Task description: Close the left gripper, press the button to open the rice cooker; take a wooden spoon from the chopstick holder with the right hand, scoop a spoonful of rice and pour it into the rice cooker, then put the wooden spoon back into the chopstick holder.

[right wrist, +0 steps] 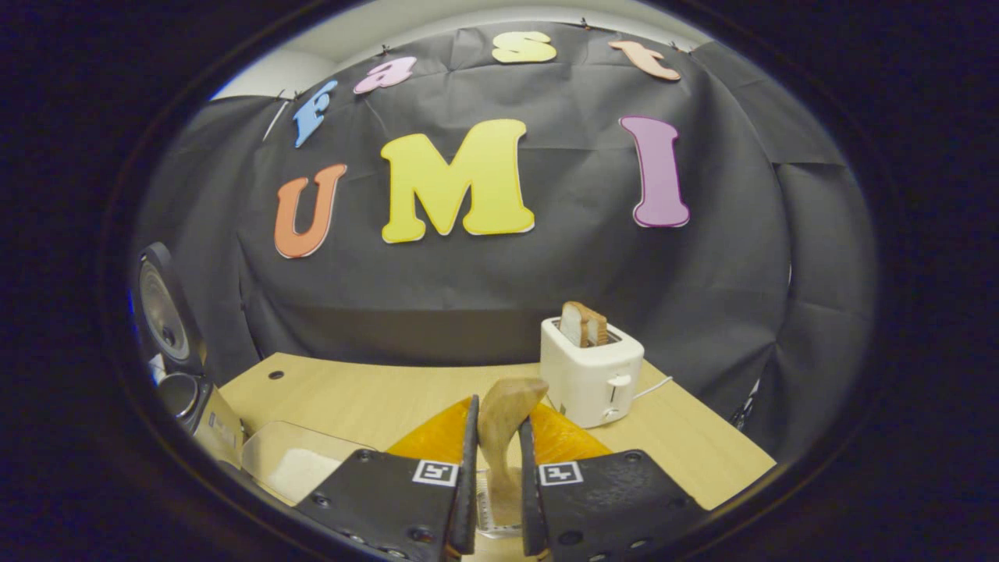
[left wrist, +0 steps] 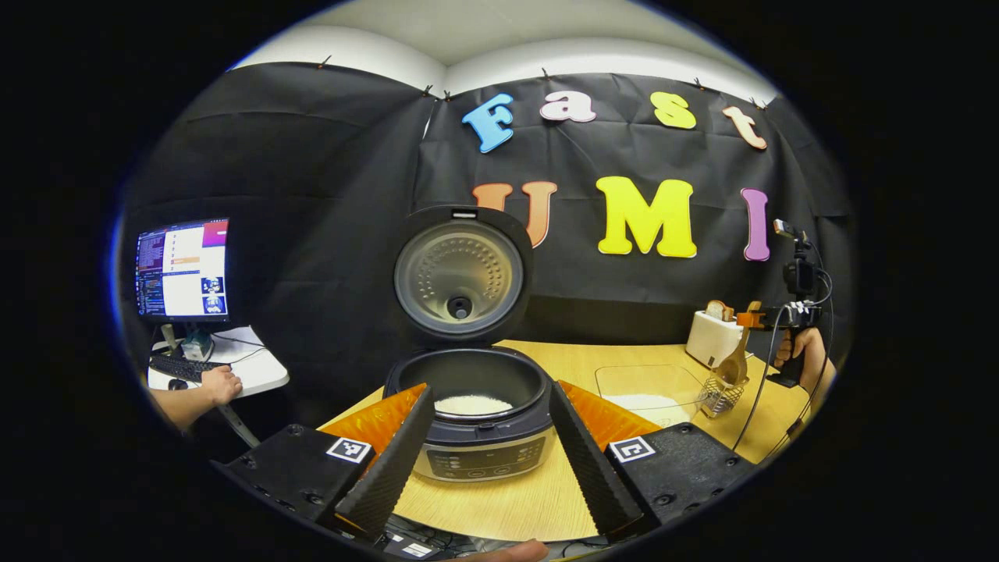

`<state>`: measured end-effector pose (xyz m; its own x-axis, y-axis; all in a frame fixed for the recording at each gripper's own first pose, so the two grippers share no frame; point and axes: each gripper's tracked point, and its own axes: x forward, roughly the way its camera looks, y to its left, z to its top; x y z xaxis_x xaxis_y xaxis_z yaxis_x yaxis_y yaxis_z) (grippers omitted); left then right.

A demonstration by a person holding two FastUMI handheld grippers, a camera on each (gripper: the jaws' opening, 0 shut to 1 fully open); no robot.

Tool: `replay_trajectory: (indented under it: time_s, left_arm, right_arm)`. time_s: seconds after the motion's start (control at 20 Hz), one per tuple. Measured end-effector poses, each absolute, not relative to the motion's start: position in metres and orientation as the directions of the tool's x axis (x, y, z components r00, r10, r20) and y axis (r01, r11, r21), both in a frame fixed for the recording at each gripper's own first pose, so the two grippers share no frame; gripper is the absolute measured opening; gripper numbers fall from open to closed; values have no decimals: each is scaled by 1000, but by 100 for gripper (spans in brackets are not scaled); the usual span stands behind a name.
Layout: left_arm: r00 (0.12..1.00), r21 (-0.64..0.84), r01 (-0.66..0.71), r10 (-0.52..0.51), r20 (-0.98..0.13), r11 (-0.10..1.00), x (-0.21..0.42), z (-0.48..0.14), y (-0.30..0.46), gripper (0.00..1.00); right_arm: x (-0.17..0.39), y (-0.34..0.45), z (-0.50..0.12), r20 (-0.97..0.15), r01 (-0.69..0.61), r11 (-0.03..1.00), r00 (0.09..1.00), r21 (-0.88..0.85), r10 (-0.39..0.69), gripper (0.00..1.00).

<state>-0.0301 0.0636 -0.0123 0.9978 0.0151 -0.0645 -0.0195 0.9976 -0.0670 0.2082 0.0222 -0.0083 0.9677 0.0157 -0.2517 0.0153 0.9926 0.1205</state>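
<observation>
Pinching the wooden spoon by its handle, my right gripper has both fingers pressed against the wood, with the spoon's bowl rising above the fingertips. From the left gripper view the spoon's lower end stands in the wire chopstick holder near the desk's right edge, my right hand just behind it. My left gripper is spread wide and pinches nothing, its fingers framing the rice cooker at the desk's front edge. The cooker's lid stands upright and open, and white rice lies in the inner pot. Between cooker and holder lies a clear tray of rice on the wooden desk. A white toaster with bread in its slot stands toward the desk's back right. Off the desk's left side, a person's hand rests on a keyboard below a monitor.
</observation>
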Motion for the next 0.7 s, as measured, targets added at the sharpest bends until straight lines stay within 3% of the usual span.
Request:
replay_trajectory:
  time_s: [0.15, 0.25, 0.35, 0.4, 0.45, 0.5, 0.7]
  left_arm:
    - [998, -54, 6, -9, -55, 998, -32, -9, 48, 95]
    - [998, -47, 28, -30, -53, 998, -33, -7, 37, 95]
    - [998, -49, 39, -41, -41, 998, -33, -5, 31, 95]
    - [998, -55, 46, -48, -35, 997, -32, -3, 27, 95]
    - [998, -65, 60, -62, -33, 996, -31, -4, 22, 95]
    - [997, -73, 69, -71, -35, 995, -29, -5, 18, 94]
    - [996, -66, 54, -58, -60, 996, -22, -13, 16, 95]
  right_arm:
    - [208, 6, -15, -246, 48, 989, 969, 138, -13, 35]
    - [207, -6, -8, -220, 74, 987, 975, 143, -41, 35]
    - [203, -10, -7, -226, 70, 986, 974, 154, -34, 44]
    - [201, -16, -7, -230, 76, 985, 972, 153, -39, 54]
    - [200, -21, -7, -229, 83, 984, 972, 157, -45, 52]
    - [195, -27, -6, -226, 94, 983, 972, 158, -57, 60]
    - [179, -44, -5, -221, 99, 983, 973, 157, -63, 77]
